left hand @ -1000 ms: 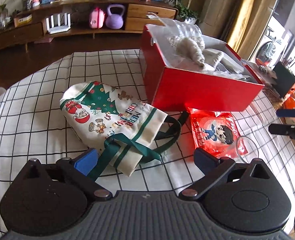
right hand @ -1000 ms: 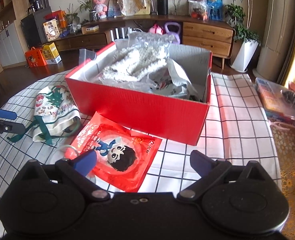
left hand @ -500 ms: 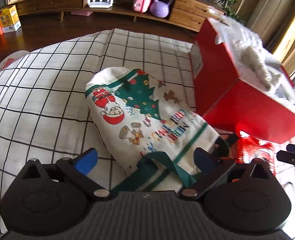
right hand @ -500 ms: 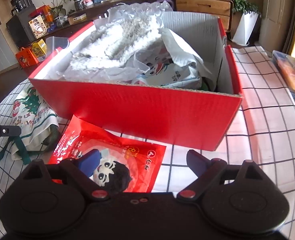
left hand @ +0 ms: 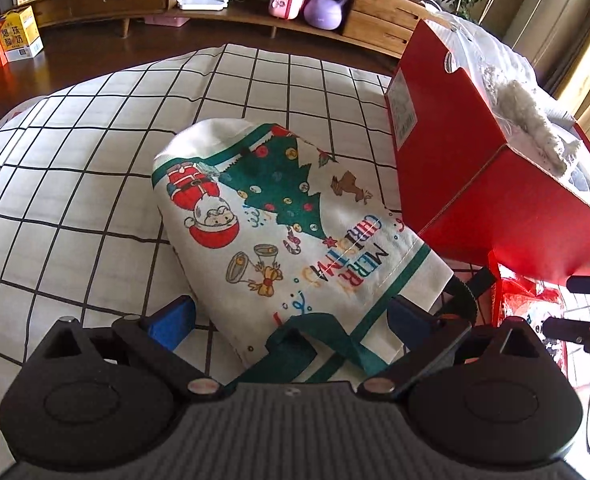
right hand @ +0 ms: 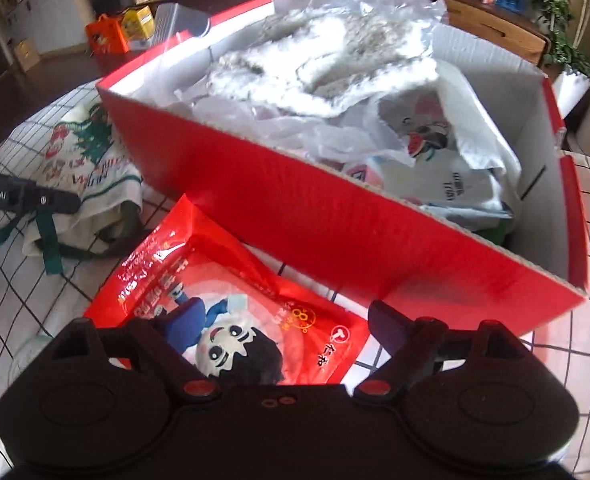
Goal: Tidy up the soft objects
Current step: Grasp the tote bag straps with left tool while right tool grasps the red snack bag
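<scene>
On a worktop [left hand: 75, 184] covered in a white cloth with a black grid, a cream Christmas tote bag [left hand: 291, 236] with green straps lies flat beside a red cardboard box [right hand: 335, 224]. The left tongs [left hand: 291, 316] stand wide, straddling the bag's strap end without pressing it. In front of the box lies a red packet with a cartoon doll [right hand: 231, 320]. The right tongs [right hand: 271, 320] are above it, wide but closing, the packet between them. The box holds a white fluffy fabric [right hand: 327, 60] and plastic bags [right hand: 447, 160].
</scene>
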The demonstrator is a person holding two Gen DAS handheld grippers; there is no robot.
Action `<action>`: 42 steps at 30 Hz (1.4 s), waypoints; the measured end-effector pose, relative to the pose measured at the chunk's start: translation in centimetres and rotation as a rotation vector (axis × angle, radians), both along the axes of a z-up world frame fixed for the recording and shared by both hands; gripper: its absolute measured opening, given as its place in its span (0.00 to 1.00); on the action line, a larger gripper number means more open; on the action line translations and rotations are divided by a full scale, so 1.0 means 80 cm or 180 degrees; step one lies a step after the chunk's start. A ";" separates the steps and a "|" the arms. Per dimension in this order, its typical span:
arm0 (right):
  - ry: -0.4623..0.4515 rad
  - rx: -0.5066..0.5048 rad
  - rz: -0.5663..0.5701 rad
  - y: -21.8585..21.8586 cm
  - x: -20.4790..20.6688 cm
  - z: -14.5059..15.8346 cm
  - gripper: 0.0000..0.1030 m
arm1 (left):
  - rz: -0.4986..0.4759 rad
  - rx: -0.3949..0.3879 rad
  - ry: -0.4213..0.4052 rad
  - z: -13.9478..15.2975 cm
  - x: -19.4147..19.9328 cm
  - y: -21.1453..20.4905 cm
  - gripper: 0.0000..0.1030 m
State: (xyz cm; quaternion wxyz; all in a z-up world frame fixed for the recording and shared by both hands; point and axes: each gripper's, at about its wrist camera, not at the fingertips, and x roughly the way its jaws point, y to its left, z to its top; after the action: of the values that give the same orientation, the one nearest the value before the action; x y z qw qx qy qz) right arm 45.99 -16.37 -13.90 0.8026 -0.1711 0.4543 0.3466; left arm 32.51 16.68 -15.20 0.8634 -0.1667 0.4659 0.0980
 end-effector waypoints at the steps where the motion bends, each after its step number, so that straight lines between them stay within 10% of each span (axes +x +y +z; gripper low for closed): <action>1: 0.0019 0.0016 0.0012 0.002 0.003 -0.001 0.86 | -0.0001 0.0009 -0.0010 0.000 0.000 -0.001 0.99; 13: 0.0079 -0.0125 0.0309 0.019 0.017 -0.008 0.83 | -0.0105 0.0240 -0.0072 -0.001 -0.003 -0.013 0.94; 26: -0.0116 -0.0154 0.0186 -0.009 -0.010 0.008 0.00 | -0.0094 0.0328 -0.0217 0.007 -0.014 -0.013 0.37; 37: -0.0154 -0.0023 0.0325 -0.046 -0.062 0.013 0.00 | -0.0092 0.0135 -0.0312 0.013 -0.040 -0.007 0.28; 42: -0.0537 -0.0187 0.0699 -0.042 -0.101 0.021 0.36 | -0.0080 0.0110 -0.0313 0.014 -0.048 -0.002 0.28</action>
State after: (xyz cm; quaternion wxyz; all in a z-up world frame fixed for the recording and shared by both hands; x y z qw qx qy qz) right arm 37.91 -19.76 -12.25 0.7899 -0.2717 0.3737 0.4033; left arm 28.69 16.55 -14.09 0.8892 -0.1506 0.4232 0.0869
